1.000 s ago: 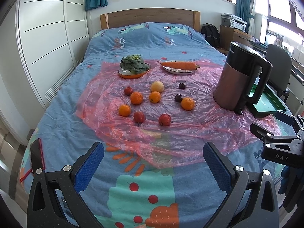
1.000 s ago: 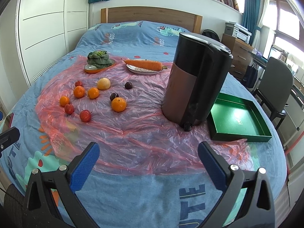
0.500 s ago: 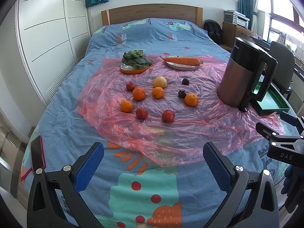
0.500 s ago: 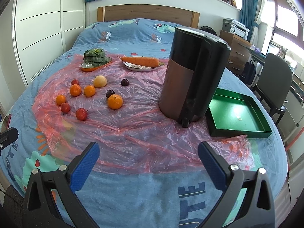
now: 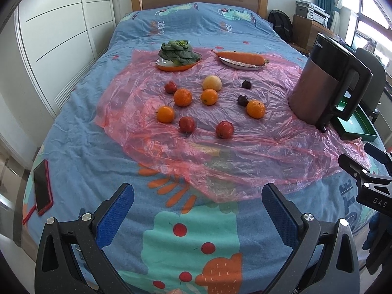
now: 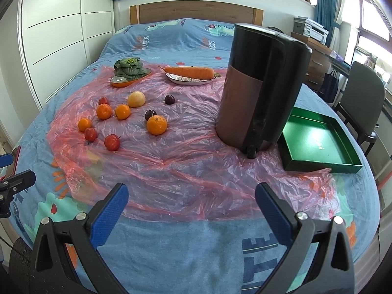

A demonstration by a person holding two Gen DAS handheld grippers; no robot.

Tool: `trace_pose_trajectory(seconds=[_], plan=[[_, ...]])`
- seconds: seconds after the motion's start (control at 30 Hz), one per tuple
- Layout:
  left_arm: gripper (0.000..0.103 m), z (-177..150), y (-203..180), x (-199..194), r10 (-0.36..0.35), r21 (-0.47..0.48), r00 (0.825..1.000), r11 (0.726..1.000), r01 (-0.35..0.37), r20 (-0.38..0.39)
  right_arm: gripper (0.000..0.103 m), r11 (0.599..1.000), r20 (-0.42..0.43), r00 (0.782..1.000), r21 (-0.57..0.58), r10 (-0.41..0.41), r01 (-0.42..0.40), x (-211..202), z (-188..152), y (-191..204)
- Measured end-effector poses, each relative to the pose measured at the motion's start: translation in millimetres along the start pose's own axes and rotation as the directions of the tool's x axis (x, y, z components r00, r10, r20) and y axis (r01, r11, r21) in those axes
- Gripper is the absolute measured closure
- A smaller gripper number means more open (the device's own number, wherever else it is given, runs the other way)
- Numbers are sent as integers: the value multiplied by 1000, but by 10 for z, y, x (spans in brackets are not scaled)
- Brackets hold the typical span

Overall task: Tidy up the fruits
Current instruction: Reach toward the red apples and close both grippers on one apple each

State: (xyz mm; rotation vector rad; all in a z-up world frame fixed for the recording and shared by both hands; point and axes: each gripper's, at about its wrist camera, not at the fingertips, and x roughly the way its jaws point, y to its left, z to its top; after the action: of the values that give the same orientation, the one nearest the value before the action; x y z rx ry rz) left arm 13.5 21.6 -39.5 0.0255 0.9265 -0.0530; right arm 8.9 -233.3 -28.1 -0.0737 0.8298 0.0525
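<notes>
Several fruits lie loose on a pink plastic sheet (image 5: 245, 156) on the bed: oranges (image 5: 255, 109), red apples (image 5: 224, 129), dark plums (image 5: 242, 100) and a pale yellow fruit (image 5: 212, 82). They also show in the right wrist view, with an orange (image 6: 156, 125) nearest the middle. A green tray (image 6: 316, 144) lies empty at the right. My left gripper (image 5: 198, 203) is open and empty, low over the bed's near end. My right gripper (image 6: 191, 199) is open and empty, also well short of the fruit.
A tall brown-and-black kettle (image 6: 259, 85) stands between the fruit and the tray. A plate of greens (image 5: 178, 56) and a plate with a carrot (image 5: 241, 58) sit behind. A red phone (image 5: 42, 186) lies at the left edge. A chair (image 6: 362, 98) stands right.
Both grippers have tilted down and moved slightly forward over the bed, so the fruit sits lower and closer in both views. Nothing was grasped.
</notes>
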Motion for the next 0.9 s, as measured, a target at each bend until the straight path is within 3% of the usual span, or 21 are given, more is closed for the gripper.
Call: trace_pose_trajectory(seconds=[0.37, 0.53, 0.63, 0.7, 0.77, 0.83, 0.9], plan=[[1, 80, 372, 305, 32, -35, 998, 999, -34, -56, 0, 989, -45, 990, -56, 133, -135, 374, 86, 401], [2, 240, 547, 487, 8, -65, 997, 998, -13, -71, 0, 975, -68, 977, -84, 203, -208, 629, 201, 621], [13, 377, 622, 635, -21, -74, 997, 997, 16, -78, 0, 962, -89, 967, -114, 237, -246, 817, 286, 773], [28, 467, 646, 762, -56, -76, 995, 996, 49, -87, 0, 953, -111, 959, -128, 262, -275, 956, 330, 869], [36, 547, 632, 893, -101, -79, 990, 992, 93, -100, 7, 943, -134, 948, -132, 288, -305, 1108, 367, 953], [39, 615, 591, 1020, -138, -76, 984, 989, 130, -111, 20, 934, -151, 937, -130, 315, -334, 1246, 399, 1016], [42, 671, 527, 1146, -153, -59, 981, 987, 146, -121, 25, 924, -163, 928, -136, 334, -356, 1364, 426, 1080]])
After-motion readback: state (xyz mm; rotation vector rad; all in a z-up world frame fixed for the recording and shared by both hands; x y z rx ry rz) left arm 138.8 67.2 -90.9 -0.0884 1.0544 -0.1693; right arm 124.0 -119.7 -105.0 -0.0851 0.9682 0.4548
